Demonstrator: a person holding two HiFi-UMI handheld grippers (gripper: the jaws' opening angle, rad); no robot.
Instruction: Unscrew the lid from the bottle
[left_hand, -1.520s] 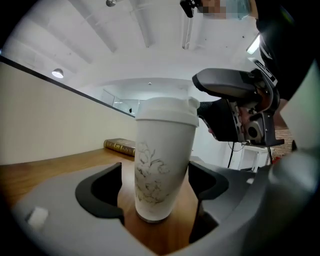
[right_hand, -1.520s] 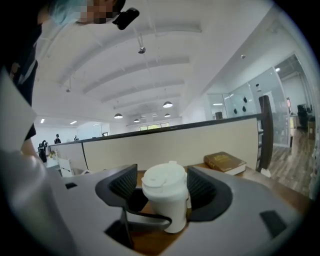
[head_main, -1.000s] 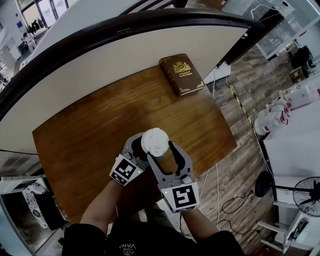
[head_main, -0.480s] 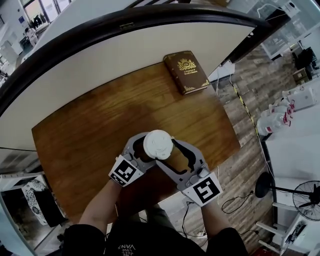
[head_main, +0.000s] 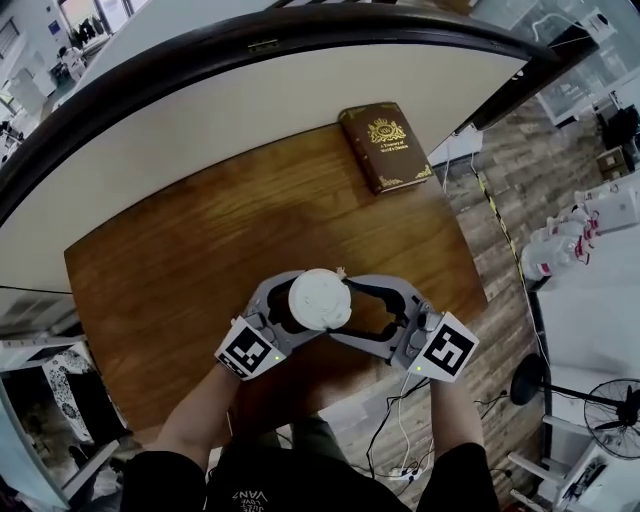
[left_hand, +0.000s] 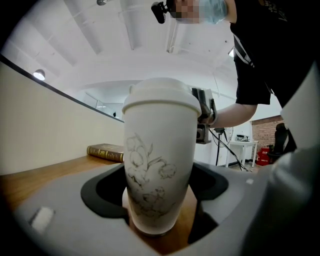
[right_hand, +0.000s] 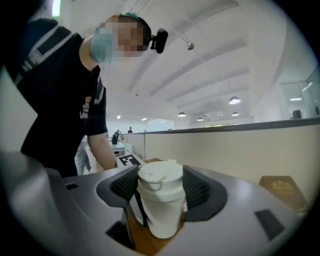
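Observation:
A white bottle (left_hand: 159, 170) with a faint flower print stands upright on the wooden table (head_main: 200, 240) near its front edge. Its white lid (head_main: 320, 299) has a small tab. My left gripper (head_main: 300, 308) comes in from the lower left and is shut on the bottle's lower body (left_hand: 160, 220). My right gripper (head_main: 340, 310) reaches in from the right, and its ribbed pads (right_hand: 196, 189) sit on both sides of the lid (right_hand: 160, 179), shut on it. The bottle's body (right_hand: 162, 215) shows below those jaws.
A brown book (head_main: 388, 146) with gold print lies at the table's far right corner, also visible as the book (left_hand: 106, 151) behind the bottle. A cream partition (head_main: 200, 120) bounds the table's far side. Past the right edge is wood floor with cables (head_main: 480, 210).
My right gripper has swung around the bottle top from the near side to the right side, its marker cube moving right. The left gripper and the bottle have kept still.

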